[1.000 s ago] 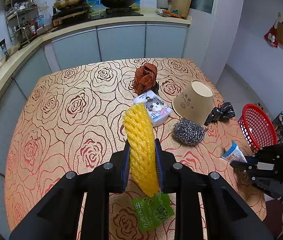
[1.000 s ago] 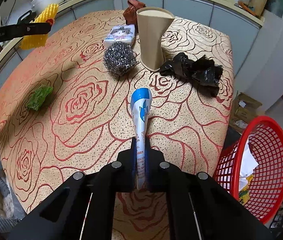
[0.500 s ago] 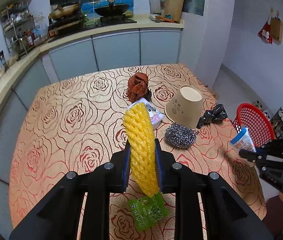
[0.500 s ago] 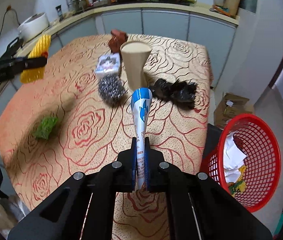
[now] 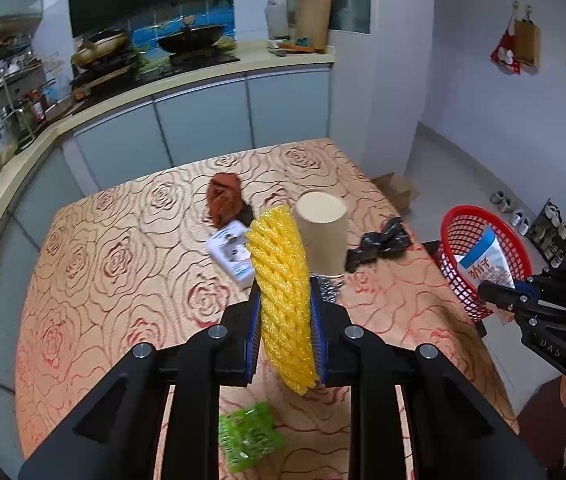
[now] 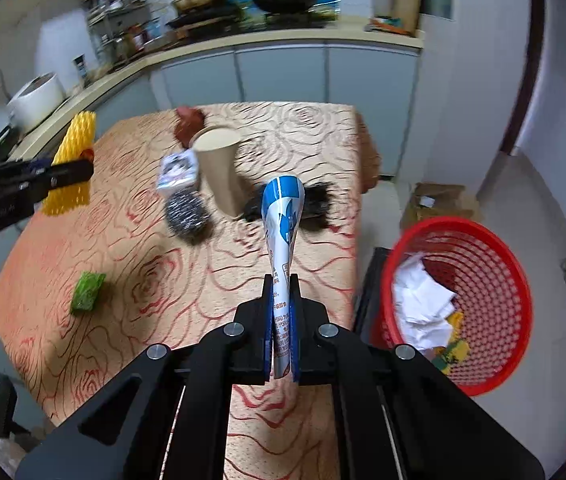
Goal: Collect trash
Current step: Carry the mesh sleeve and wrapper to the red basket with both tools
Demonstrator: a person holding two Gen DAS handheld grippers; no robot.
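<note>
My left gripper (image 5: 285, 320) is shut on a yellow foam net sleeve (image 5: 281, 280), held upright above the rose-patterned table (image 5: 123, 264). From the right wrist view that sleeve (image 6: 71, 160) shows at the left, in the left gripper (image 6: 79, 170). My right gripper (image 6: 282, 304) is shut on a blue-and-white wrapper (image 6: 283, 224), raised near the table's right edge. In the left wrist view this wrapper (image 5: 483, 260) hangs in front of the red basket (image 5: 519, 248), pinched by the right gripper (image 5: 499, 290). The red basket (image 6: 503, 280) on the floor holds white paper scraps.
On the table lie a paper cup (image 6: 219, 168), a steel scourer (image 6: 185, 212), a black bag (image 5: 379, 240), a small printed pack (image 5: 229, 252), a brown crumpled piece (image 5: 223, 196) and a green packet (image 6: 87, 292). A cardboard box (image 6: 435, 200) sits behind the basket. Kitchen counter runs behind.
Both grippers have risen with their loads. The right gripper with the wrapper has swung towards the red basket, which now fills more of its view. The left gripper drifted right.
</note>
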